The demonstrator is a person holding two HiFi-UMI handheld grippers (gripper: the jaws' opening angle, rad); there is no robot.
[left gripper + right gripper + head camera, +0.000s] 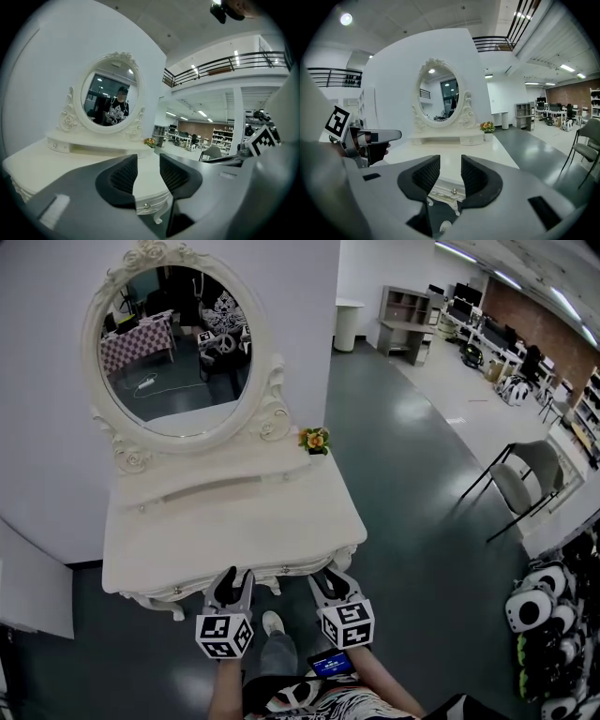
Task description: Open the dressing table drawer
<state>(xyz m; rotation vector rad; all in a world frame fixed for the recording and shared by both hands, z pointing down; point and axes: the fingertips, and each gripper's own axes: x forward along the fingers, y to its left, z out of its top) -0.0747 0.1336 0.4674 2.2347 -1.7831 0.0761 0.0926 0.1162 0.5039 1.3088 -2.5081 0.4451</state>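
The left gripper (232, 577) and the right gripper (330, 579) hover side by side at the front edge of the dressing table (225, 512). Both have their jaws standing apart with nothing between the pads. The drawer (277, 571) sits shut under the tabletop, just ahead of them. The left gripper frames one knob (146, 205), the right gripper the other knob (453, 191). I'd call this the approach. Next, each would need to ease forward, close on its knob and pull straight back.

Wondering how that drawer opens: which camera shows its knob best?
The right gripper view: the drawer knob sits clear between the open jaws. The left gripper view shows a knob lower, beside a jaw's edge. In the head view it is too small to tell.
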